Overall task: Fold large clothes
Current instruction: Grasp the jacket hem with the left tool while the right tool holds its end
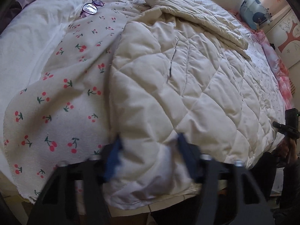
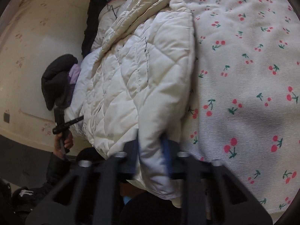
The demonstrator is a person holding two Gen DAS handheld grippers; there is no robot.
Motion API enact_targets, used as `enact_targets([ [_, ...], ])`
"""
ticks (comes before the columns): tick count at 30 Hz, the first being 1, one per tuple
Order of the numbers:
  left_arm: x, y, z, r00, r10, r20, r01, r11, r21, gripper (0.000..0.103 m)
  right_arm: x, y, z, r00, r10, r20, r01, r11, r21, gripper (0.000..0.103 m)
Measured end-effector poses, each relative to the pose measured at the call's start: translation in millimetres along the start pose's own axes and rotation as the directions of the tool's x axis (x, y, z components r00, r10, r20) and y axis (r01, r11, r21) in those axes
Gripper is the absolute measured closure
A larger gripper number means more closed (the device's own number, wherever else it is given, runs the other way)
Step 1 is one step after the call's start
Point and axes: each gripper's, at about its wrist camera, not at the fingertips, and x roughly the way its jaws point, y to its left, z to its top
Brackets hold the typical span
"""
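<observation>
A cream quilted padded coat lies spread across the bed, one sleeve folded over its far part. My left gripper is at the near hem, and its blue pads press a bulge of the coat between them. In the right wrist view the same coat runs away from me. My right gripper is shut on another part of the hem, with a fold of white fabric pinched between its pads. The hem hangs a little over the bed's edge in both views.
A cherry-print sheet covers the bed beside the coat. Purple glasses lie on it at the far side. A blue pillow sits at the back right. Dark and lilac clothes are piled by the wall. A hand holds the other gripper.
</observation>
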Motion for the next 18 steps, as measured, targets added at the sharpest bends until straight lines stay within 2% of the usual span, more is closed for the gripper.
enact_targets([
  [1, -2.9, -0.7, 0.0, 1.000, -0.011, 0.006, 0.011, 1.000, -0.010, 0.077, -1.4, 4.4, -0.2, 0.999, 0.028, 0.022, -0.028, 1.000, -0.006, 0.091],
  [3, -14.4, -7.4, 3.8, 0.998, -0.048, 0.029, 0.048, 0.999, -0.018, 0.089, -3.3, 20.1, 3.4, 0.994, 0.085, 0.066, -0.082, 0.996, -0.037, 0.092],
  [5, -32.7, -15.6, 10.7, 0.994, -0.086, 0.067, 0.089, 0.995, -0.035, 0.092, -7.3, 43.5, 12.1, 0.977, 0.168, 0.132, -0.159, 0.984, -0.078, 0.093],
  [7, -55.8, -23.2, 16.9, 0.985, -0.131, 0.110, 0.136, 0.990, -0.045, 0.093, -17.5, 69.3, 24.0, 0.948, 0.239, 0.211, -0.216, 0.968, -0.127, 0.094],
  [11, -120.8, -53.9, 18.5, 0.950, -0.228, 0.215, 0.237, 0.971, -0.016, 0.094, -57.6, 110.5, 37.2, 0.894, 0.331, 0.301, -0.281, 0.939, -0.197, 0.094],
  [14, -167.6, -75.4, 2.2, 0.923, -0.287, 0.257, 0.285, 0.957, 0.046, 0.094, -95.9, 133.7, 23.9, 0.885, 0.349, 0.307, -0.274, 0.925, -0.262, 0.094],
  [16, -189.0, -82.3, -15.9, 0.913, -0.318, 0.255, 0.309, 0.948, 0.078, 0.094, -126.2, 141.1, 3.2, 0.888, 0.347, 0.301, -0.258, 0.919, -0.299, 0.094],
  [17, -195.6, -85.0, -28.1, 0.915, -0.321, 0.243, 0.307, 0.947, 0.096, 0.094, -134.8, 142.7, -7.0, 0.895, 0.338, 0.292, -0.247, 0.919, -0.306, 0.094],
  [18, -196.7, -87.2, -38.6, 0.923, -0.318, 0.219, 0.299, 0.947, 0.116, 0.094, -145.5, 139.9, -23.6, 0.911, 0.306, 0.276, -0.215, 0.925, -0.315, 0.094],
])
